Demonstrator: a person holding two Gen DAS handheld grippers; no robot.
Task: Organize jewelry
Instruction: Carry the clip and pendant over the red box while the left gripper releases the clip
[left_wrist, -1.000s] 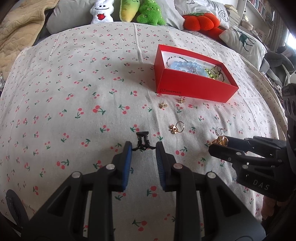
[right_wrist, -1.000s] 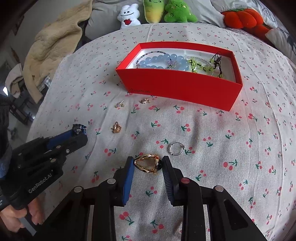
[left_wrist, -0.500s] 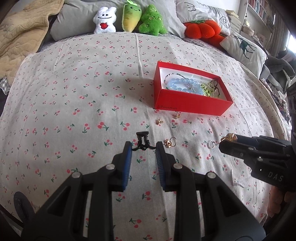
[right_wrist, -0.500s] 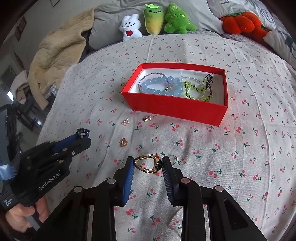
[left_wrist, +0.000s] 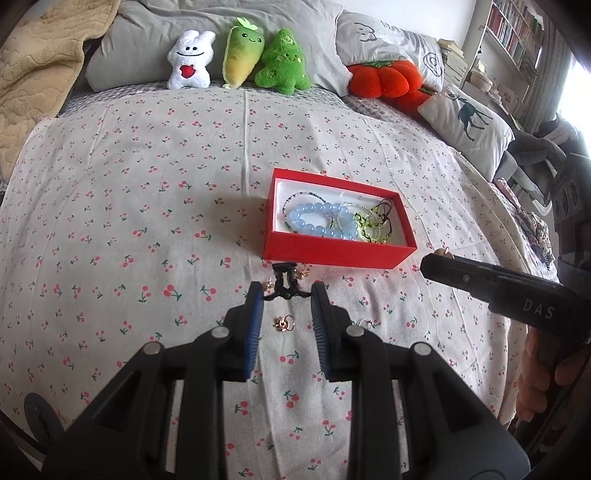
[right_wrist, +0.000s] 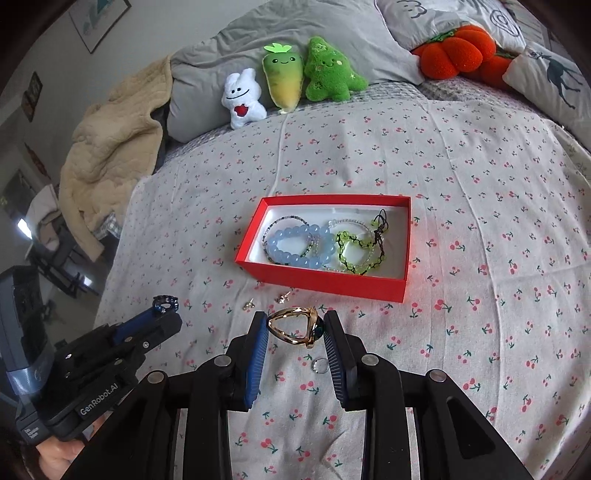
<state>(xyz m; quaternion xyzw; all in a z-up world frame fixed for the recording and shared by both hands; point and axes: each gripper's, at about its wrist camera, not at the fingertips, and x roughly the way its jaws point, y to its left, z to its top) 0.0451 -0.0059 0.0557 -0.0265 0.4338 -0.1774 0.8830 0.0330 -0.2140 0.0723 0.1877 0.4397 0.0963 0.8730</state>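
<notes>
Gold ring (right_wrist: 295, 326) pinched between right gripper (right_wrist: 295, 332) pads; left gripper (left_wrist: 286, 299) clamps dark ring (left_wrist: 284, 286).

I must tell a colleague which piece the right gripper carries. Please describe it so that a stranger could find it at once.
Find the red box on the cherry-print bedspread. In the picture just below the box's near wall, the right gripper holds a gold ring. It is far larger than the small pieces lying around it, with an open triangular band and a dark stone on one side.

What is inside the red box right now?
The red box holds a blue bead bracelet, a green bracelet and thinner beaded strands. Anything under the pile is hidden.
</notes>
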